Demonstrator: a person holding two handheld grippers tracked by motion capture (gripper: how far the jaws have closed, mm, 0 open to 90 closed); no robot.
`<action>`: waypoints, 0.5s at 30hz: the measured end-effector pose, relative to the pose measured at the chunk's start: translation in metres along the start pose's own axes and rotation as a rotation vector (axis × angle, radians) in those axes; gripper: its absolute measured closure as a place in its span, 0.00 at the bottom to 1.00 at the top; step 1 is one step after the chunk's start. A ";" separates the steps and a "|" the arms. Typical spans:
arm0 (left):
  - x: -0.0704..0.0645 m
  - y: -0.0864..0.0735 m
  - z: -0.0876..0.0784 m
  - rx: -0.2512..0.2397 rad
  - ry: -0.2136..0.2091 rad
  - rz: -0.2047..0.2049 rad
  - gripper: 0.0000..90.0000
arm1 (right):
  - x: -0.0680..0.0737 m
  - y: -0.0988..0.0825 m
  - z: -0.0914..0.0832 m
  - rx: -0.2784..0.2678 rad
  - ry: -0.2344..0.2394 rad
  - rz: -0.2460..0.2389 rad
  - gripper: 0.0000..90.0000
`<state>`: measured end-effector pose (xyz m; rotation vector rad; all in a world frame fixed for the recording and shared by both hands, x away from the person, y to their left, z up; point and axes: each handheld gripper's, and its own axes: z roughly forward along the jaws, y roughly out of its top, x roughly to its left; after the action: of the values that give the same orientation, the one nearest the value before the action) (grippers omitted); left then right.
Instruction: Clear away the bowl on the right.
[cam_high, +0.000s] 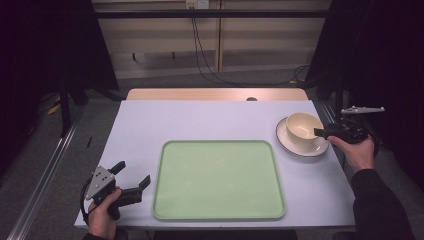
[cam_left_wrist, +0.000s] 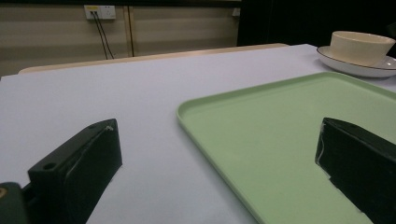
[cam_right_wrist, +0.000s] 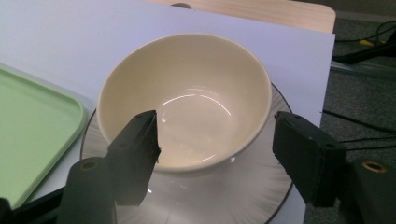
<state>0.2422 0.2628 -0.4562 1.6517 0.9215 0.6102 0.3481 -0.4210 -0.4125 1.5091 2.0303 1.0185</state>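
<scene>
Two grippers, both with jaws apart. Right gripper (cam_right_wrist: 217, 144) sits at the near rim of the cream ceramic bowl (cam_right_wrist: 187, 100): one jaw tip hangs over the rim inside the bowl, the other outside its wall; contact looks unlikely, hard to confirm. Bowl stands on a white dark-rimmed saucer (cam_right_wrist: 261, 186) at the table's right edge, just beside the pale green plastic tray (cam_high: 218, 180). Left gripper (cam_high: 133, 176) is spread wide, holding nothing, at the tray's near-left corner.
</scene>
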 end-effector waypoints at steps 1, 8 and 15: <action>0.000 0.000 0.000 0.000 0.001 0.000 0.00 | -0.001 0.001 0.003 0.006 0.008 0.002 0.38; 0.000 0.000 0.000 0.000 -0.001 0.000 0.00 | -0.007 0.009 0.021 0.081 -0.039 0.021 0.42; 0.000 0.000 0.000 0.002 0.000 0.001 0.00 | -0.013 0.004 0.036 0.119 -0.068 0.050 0.48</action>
<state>0.2422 0.2629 -0.4564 1.6541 0.9217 0.6101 0.3800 -0.4213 -0.4346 1.6388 2.0469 0.8663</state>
